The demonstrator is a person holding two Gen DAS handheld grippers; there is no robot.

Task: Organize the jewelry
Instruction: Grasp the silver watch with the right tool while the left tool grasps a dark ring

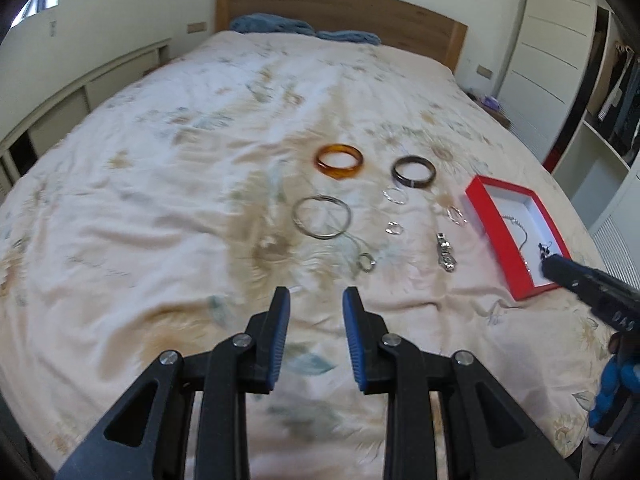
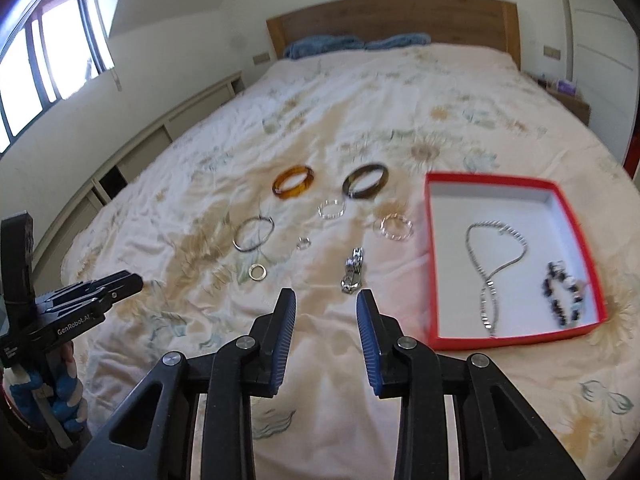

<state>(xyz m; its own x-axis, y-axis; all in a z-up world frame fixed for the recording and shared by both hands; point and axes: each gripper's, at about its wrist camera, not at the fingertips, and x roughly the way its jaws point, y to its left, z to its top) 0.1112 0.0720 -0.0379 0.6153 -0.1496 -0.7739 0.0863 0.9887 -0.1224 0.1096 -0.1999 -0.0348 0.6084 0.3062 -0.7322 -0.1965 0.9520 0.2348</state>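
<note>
Jewelry lies on a floral quilt: an amber bangle (image 1: pixel 339 161) (image 2: pixel 293 188), a dark bangle (image 1: pixel 413 171) (image 2: pixel 366 187), a thin silver bangle (image 1: pixel 322 216) (image 2: pixel 254 234), a chunky silver bracelet (image 1: pixel 445 255) (image 2: pixel 352 276) and several small rings. A red box (image 1: pixel 504 187) (image 2: pixel 520 336) at the right holds a silver necklace (image 2: pixel 492 272) and a dark bead bracelet (image 2: pixel 562 296). My left gripper (image 1: pixel 315 294) (image 2: pixel 134 282) hangs open and empty in front of the rings. My right gripper (image 2: pixel 325 296) (image 1: pixel 546 266) is open and empty, just short of the chunky bracelet.
The bed has a wooden headboard (image 2: pixel 392 16) with blue pillows (image 2: pixel 320 46) at the far end. A low cabinet (image 2: pixel 132 152) runs along the left side. A wardrobe and open shelves (image 1: pixel 600 128) stand to the right. A gloved hand (image 2: pixel 60 392) holds the left gripper.
</note>
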